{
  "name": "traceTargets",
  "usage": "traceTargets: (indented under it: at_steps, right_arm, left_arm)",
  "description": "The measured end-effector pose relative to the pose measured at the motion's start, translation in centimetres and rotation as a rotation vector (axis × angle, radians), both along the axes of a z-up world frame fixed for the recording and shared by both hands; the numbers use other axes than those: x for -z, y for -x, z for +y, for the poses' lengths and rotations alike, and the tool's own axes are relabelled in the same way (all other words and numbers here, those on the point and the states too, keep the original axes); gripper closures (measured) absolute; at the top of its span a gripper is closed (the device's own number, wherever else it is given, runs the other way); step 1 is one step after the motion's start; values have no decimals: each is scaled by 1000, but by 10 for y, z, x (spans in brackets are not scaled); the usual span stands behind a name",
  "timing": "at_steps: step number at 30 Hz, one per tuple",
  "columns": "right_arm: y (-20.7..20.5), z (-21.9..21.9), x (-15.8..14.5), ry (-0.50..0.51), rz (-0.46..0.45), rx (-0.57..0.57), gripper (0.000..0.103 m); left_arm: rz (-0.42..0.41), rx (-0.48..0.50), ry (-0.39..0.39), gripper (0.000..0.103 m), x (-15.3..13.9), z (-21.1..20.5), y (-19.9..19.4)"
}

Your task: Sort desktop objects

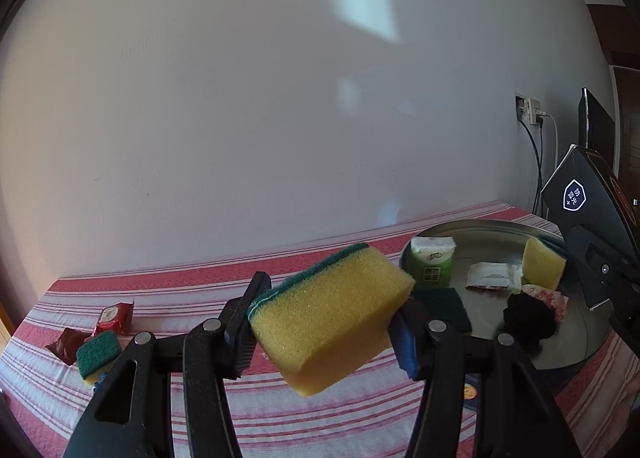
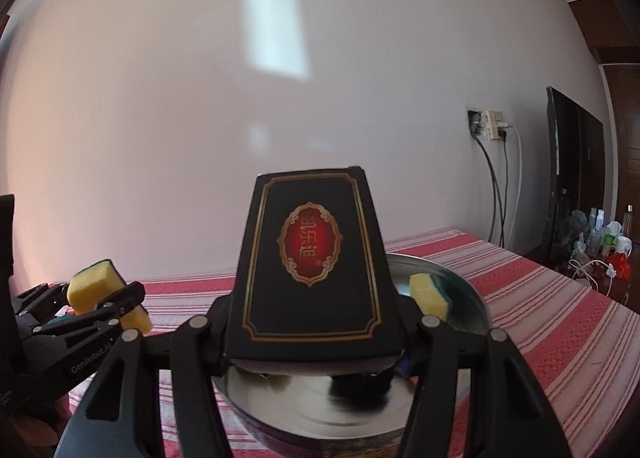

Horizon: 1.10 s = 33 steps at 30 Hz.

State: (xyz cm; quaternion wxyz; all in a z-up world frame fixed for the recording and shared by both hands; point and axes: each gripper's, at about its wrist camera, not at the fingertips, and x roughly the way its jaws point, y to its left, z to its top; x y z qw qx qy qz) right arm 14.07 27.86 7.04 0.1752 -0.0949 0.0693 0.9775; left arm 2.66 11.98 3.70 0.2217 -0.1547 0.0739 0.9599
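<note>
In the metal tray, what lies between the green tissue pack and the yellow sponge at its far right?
A white sachet lies flat between the tissue pack and the sponge in the metal tray, shown in the left wrist view.

Matte black left gripper (image 1: 326, 332), silver pivot screws, blue pad lining (inner faces), white GenRobot lettering

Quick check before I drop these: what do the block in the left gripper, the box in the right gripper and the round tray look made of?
Sponge: yellow open-pored foam with a green, fibrous-looking scouring layer on one face.
Black box: looks like printed cardboard, matte to satin, with gold border lines and a red emblem; material not certain.
Round tray: likely polished metal, silvery and mirror-like, reflecting its contents.
</note>
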Motion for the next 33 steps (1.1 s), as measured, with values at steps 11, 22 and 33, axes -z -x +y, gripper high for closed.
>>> traceTargets:
  at_steps: [11, 22, 33]
  right_arm:
    - [11, 57, 0, 41, -27, 82, 44]
    - [11, 82, 16, 145, 5, 88, 10]
    - [-48, 101, 6, 266, 229, 308, 0]
  left_arm:
    - [-39, 118, 38, 45, -4, 85, 1]
    - [-39, 80, 178, 17, 26, 104, 9]
    - [12, -179, -105, 5, -4, 27, 22]
